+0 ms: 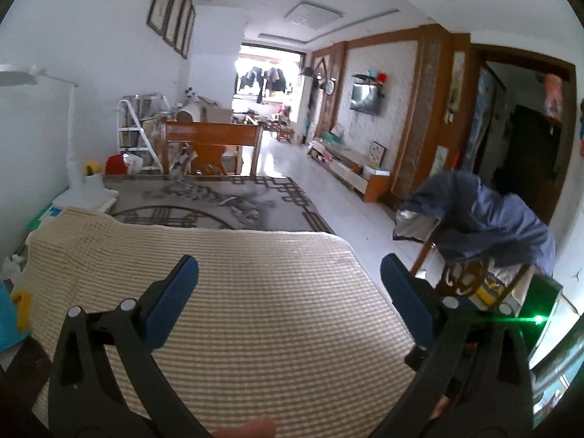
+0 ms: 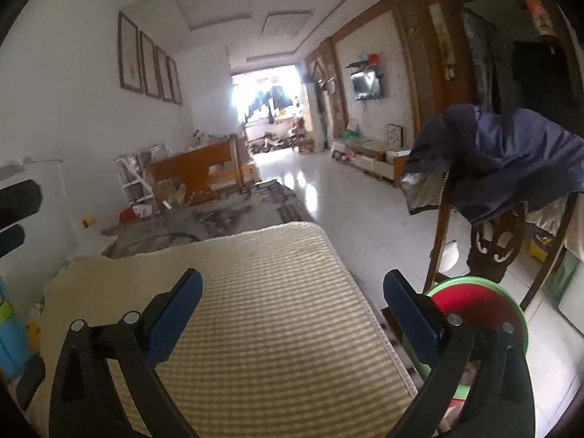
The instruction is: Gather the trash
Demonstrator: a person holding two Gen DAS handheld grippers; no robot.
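My left gripper (image 1: 288, 273) stands wide open above a beige striped mat (image 1: 255, 292), and nothing lies between its blue pads (image 1: 175, 299). In the right wrist view my right gripper (image 2: 292, 292) is also wide open and empty over the same mat (image 2: 255, 310). No loose piece of trash shows on the mat in either view. A round red disc with a green rim (image 2: 474, 303) sits low at the right, partly behind the right finger. At the left edge of the right wrist view a black and blue shape (image 2: 16, 211) looks like a finger of the other gripper.
A wooden chair draped with a blue garment (image 1: 485, 226) (image 2: 511, 168) stands right of the mat. Beyond lie a patterned rug (image 1: 219, 204), a wooden bench (image 1: 211, 146), a white step ladder (image 1: 135, 135) and a low TV cabinet (image 1: 350, 171). White tiled floor (image 2: 350, 211) runs down the room.
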